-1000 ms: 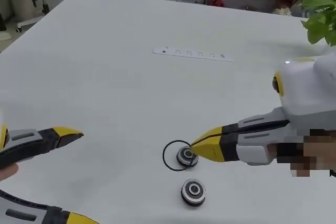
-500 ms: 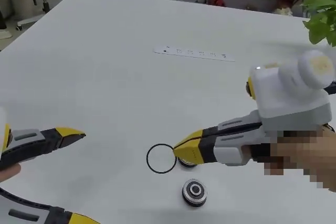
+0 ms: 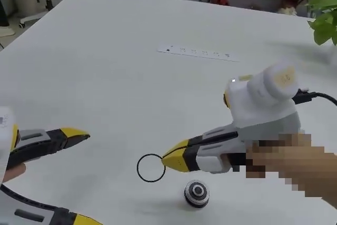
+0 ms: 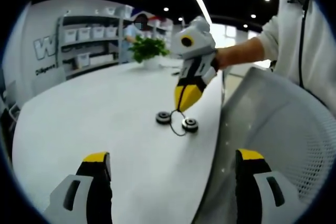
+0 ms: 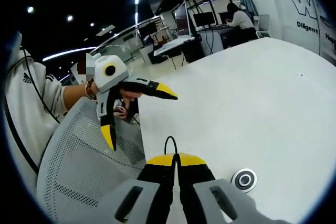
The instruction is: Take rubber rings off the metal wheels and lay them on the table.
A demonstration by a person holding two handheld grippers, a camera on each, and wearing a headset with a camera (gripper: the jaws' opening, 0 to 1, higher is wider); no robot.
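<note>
The right gripper (image 3: 164, 160) is clamped, the left gripper (image 4: 173, 157) spread wide.

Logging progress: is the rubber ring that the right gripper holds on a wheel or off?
Off. The rubber ring, pinched in the shut right gripper, encircles bare table, apart from the wheel.

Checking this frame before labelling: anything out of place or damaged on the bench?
Nothing stands out. The rubber ring is pinched in the shut right gripper, off its wheel; both metal wheels lie flat on the table. The left gripper is open, apart from them.
</note>
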